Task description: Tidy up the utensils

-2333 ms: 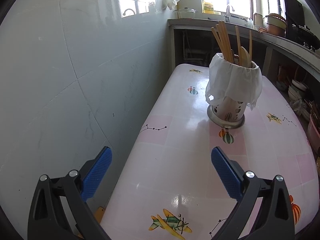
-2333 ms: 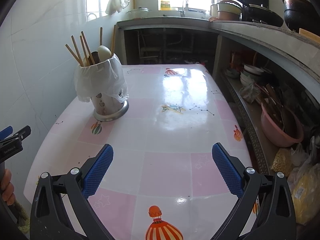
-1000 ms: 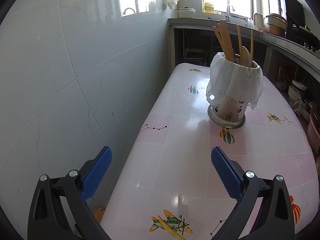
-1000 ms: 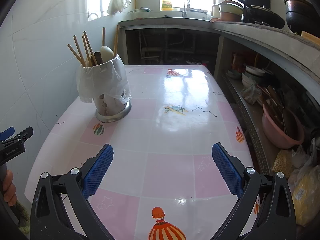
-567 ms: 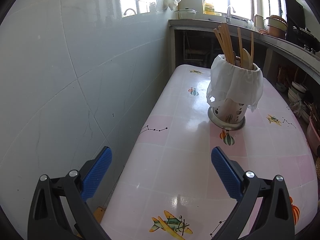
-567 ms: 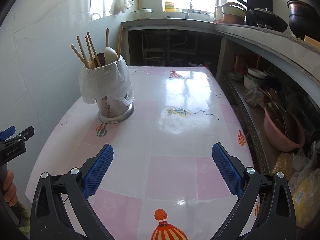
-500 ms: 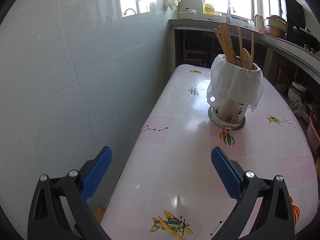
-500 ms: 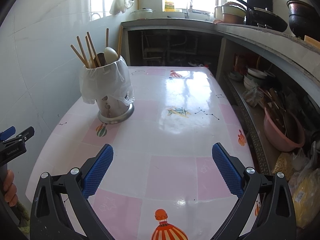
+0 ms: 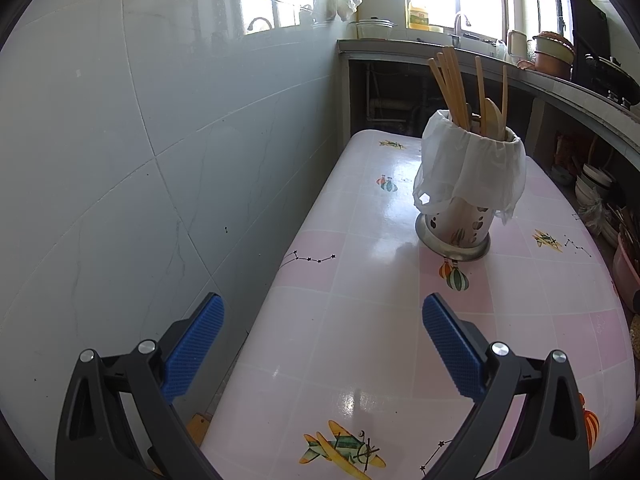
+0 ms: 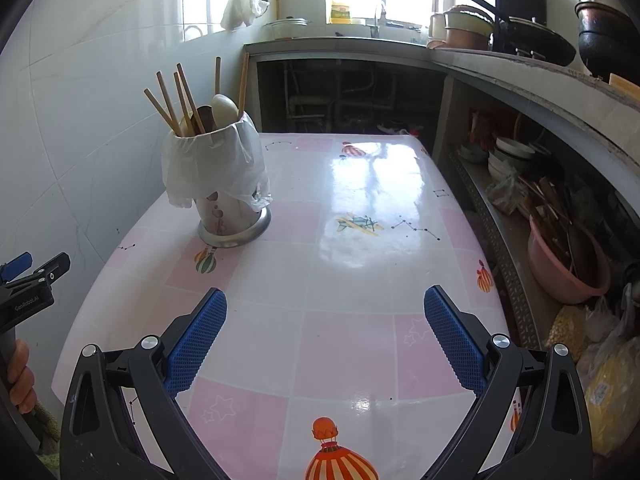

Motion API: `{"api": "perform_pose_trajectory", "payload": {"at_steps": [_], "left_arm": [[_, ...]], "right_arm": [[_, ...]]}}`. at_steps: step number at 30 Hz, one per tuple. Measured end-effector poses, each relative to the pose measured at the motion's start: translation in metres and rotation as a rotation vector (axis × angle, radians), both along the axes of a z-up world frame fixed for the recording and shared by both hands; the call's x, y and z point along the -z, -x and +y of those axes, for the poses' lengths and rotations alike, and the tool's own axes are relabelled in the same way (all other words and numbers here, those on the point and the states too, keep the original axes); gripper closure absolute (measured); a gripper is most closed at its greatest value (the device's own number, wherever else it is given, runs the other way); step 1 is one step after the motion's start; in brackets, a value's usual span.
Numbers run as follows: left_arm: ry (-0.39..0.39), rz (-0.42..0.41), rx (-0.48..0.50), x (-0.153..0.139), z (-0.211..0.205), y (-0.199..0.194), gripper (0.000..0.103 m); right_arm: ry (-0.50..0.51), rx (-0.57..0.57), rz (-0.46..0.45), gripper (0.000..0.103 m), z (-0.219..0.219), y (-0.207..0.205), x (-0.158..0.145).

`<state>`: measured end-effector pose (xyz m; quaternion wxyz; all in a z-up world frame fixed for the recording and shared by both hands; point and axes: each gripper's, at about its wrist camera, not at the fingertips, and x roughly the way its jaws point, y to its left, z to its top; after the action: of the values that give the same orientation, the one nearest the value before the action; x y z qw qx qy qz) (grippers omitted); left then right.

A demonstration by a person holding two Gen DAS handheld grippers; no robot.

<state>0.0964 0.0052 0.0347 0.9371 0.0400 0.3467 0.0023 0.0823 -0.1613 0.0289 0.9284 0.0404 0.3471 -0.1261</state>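
Observation:
A metal utensil holder [image 9: 460, 224] lined with a white plastic bag [image 9: 472, 168] stands upright on the pink-and-white table [image 9: 360, 320], near the wall. Several wooden chopsticks [image 9: 452, 84] and spoons [image 10: 224, 110] stick up out of it. It also shows in the right wrist view [image 10: 232, 216]. My left gripper [image 9: 322, 336] is open and empty over the table's near left edge, well short of the holder. My right gripper [image 10: 326, 330] is open and empty above the table's near end. The left gripper shows at the right view's left edge [image 10: 28, 280].
A tiled wall [image 9: 140, 160] runs along the table's left side. A counter [image 10: 500, 64] with pots stands at the back and right. Shelves under it hold bowls [image 10: 508, 156] and a pink basin [image 10: 568, 264].
My right gripper has moved slightly forward and left, so the holder looks a little nearer. My left gripper has barely moved. Both stay open and empty.

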Motion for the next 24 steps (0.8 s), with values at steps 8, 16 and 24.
{"api": "perform_pose_trajectory", "payload": {"at_steps": [8, 16, 24], "left_arm": [[0.000, -0.003, 0.000, -0.0006, 0.0000, 0.0002, 0.006], [-0.001, -0.003, -0.001, -0.0012, -0.0003, 0.0013, 0.006], [-0.001, -0.003, -0.002, -0.0015, -0.0002, 0.0017, 0.006]], "right_arm": [[0.000, 0.000, -0.001, 0.008, 0.0013, -0.0001, -0.0005], [-0.001, -0.001, -0.001, 0.008, 0.0014, 0.0001, -0.0011], [0.000, -0.001, -0.001, 0.008, 0.0013, 0.0001, -0.0006]]}}
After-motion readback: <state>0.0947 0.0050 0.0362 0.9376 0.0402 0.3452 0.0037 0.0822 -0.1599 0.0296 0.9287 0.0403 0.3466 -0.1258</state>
